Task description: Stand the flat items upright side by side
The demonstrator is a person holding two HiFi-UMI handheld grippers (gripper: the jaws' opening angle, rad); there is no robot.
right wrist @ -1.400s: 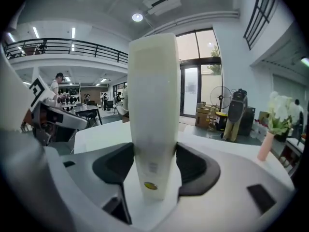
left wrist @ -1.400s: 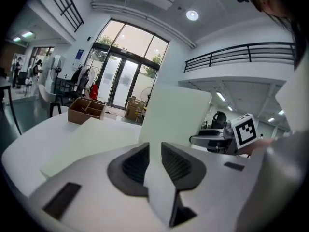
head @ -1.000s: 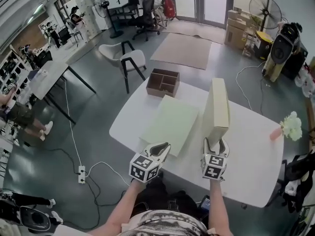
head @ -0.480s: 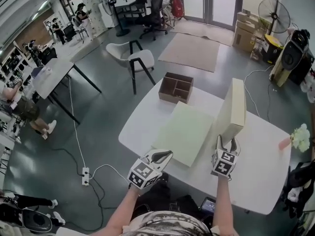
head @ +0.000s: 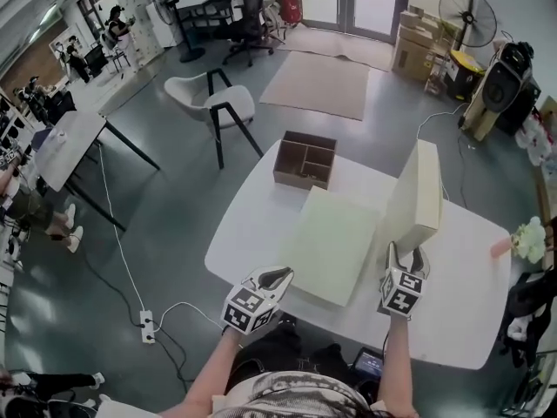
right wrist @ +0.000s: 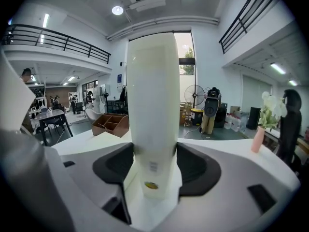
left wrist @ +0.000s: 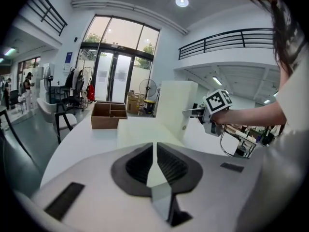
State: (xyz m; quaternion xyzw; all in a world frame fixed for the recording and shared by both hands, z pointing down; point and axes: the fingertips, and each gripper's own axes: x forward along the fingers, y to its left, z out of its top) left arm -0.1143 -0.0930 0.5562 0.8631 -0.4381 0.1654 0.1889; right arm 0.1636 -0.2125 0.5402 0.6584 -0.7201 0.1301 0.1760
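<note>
A pale cream flat box (head: 331, 244) lies flat on the white table (head: 261, 212). A second cream box (head: 416, 198) stands upright on its edge to the right of it. My right gripper (head: 405, 264) is shut on that box's near end, and the pads press both faces of the upright box (right wrist: 152, 115). My left gripper (head: 280, 274) is shut with nothing in it and hovers at the flat box's near left corner. In the left gripper view the shut jaws point at the flat box (left wrist: 140, 129), with the upright box (left wrist: 175, 105) and the right gripper (left wrist: 197, 113) beyond.
A brown wooden divided tray (head: 306, 159) sits at the table's far edge. A pink vase with white flowers (head: 520, 240) stands at the right edge. A chair (head: 218, 103), cables and other furniture stand on the floor around the table.
My left gripper has slipped lower and a little off the flat box's near corner, jaws shut. The right gripper keeps hold of the upright box, which has barely shifted.
</note>
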